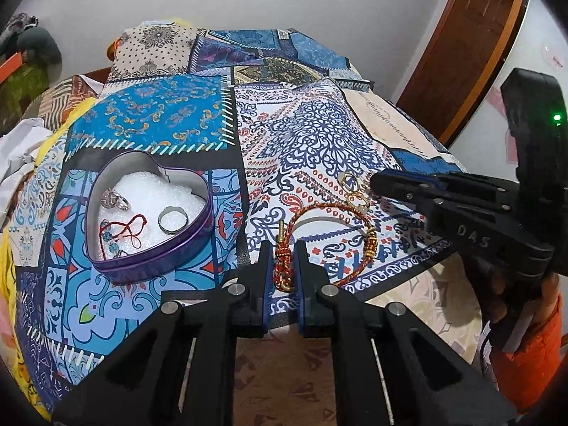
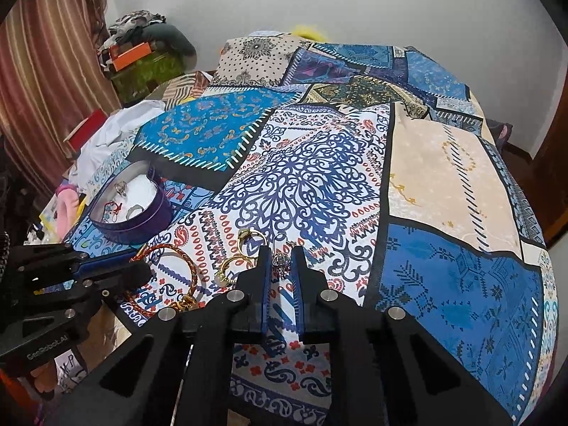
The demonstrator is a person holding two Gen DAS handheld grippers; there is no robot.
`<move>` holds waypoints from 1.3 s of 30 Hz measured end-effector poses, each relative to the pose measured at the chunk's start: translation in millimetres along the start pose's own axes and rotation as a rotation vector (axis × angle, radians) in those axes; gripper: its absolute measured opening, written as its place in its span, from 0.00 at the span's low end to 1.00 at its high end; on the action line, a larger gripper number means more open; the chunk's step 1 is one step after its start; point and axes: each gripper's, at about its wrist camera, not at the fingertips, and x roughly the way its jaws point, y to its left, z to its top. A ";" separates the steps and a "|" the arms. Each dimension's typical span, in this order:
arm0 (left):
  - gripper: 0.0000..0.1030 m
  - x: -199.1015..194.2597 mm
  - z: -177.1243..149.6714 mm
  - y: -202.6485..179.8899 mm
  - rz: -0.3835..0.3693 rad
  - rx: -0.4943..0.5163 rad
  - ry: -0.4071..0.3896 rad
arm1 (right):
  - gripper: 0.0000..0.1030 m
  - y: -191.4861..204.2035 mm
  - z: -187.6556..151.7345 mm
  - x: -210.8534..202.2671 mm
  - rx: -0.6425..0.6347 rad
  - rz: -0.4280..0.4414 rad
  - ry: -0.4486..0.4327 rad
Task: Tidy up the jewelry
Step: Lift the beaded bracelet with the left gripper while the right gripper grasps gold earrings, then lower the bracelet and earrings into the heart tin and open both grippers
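Bracelet [image 1: 330,234], lower centre of frame: light, limp cord, slippery beads. Best grabbed at knot. Left tongs [image 1: 284,248] straddling knot, not clamped. Right tongs [image 2: 282,257] parted around silver earring [image 2: 280,261]. Tin [image 1: 149,213] left.

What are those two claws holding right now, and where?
Neither visibly grips yet. The left gripper straddles the red-gold braided bracelet at its clasp; the right gripper brackets a small silver piece.

A heart-shaped tin [image 1: 149,213] sits on the bedspread [image 1: 301,135] to the left, with a ring [image 1: 173,220] and a cord bracelet [image 1: 122,229] in it. To its right lies a braided bracelet [image 1: 330,234], with two rings [image 1: 351,188] behind it.
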 end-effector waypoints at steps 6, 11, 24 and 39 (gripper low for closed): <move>0.10 0.9 -1.2 0.4 -0.005 -0.022 -0.004 | 0.09 -1.1 2.1 -15.2 0.014 -0.002 -0.037; 0.07 -4.5 -1.6 -0.9 0.002 -0.031 -0.014 | 0.09 1.7 4.4 -31.7 0.010 -0.008 -0.076; 0.07 -42.7 2.5 4.4 0.023 -0.044 -0.100 | 0.09 18.9 13.1 -65.2 -0.016 -0.015 -0.162; 0.07 -90.7 9.7 43.9 0.082 -0.093 -0.228 | 0.09 62.2 30.1 -66.5 -0.087 0.033 -0.200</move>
